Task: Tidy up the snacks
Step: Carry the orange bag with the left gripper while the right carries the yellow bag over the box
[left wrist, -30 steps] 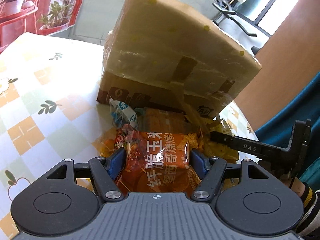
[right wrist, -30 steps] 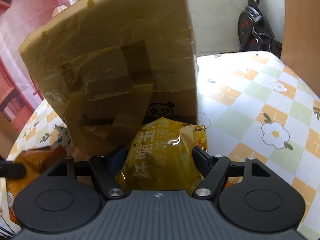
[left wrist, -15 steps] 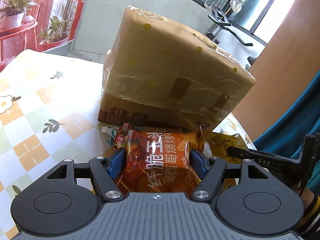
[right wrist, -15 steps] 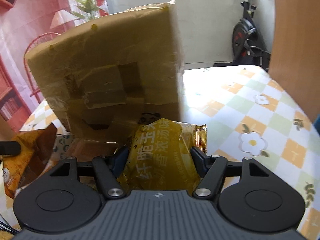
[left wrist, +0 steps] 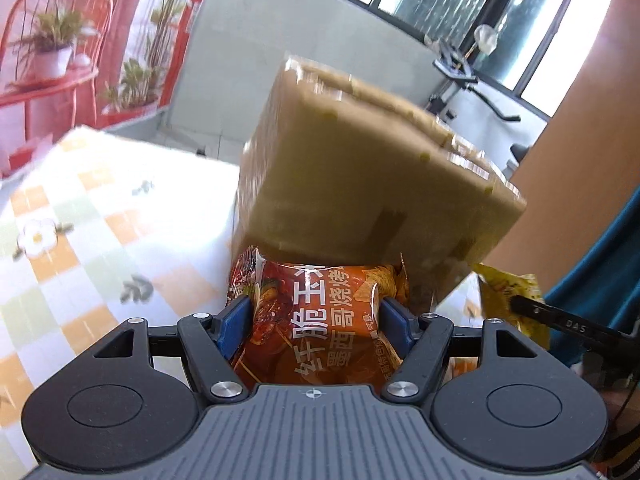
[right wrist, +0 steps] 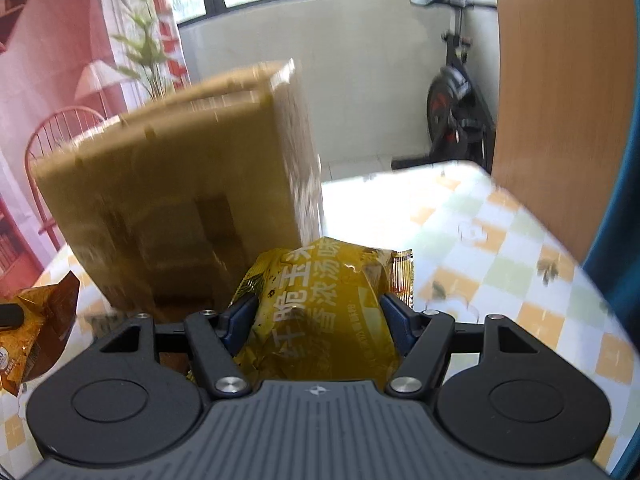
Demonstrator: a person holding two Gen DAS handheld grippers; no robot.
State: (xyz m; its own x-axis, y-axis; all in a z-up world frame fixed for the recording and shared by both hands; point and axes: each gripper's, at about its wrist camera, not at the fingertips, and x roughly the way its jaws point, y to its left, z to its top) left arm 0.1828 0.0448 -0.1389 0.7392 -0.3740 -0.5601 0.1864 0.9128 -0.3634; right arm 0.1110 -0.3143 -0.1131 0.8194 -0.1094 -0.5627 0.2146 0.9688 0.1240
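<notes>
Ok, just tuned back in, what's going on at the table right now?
A person is working two hand-held grippers. The left hand-held gripper is clamped on an orange snack bag, the right hand-held gripper on a yellow snack bag. Both bags are held above the checked tablecloth, in front of a taped cardboard box.

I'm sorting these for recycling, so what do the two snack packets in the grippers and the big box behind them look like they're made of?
Orange snack packet: glossy printed plastic film, crinkled, with glare.
Yellow snack packet: likely the same film; shiny highlights, crimped end seam.
Box: brown cardboard, seemingly covered in clear tape or wrap; blur leaves that uncertain.
</notes>
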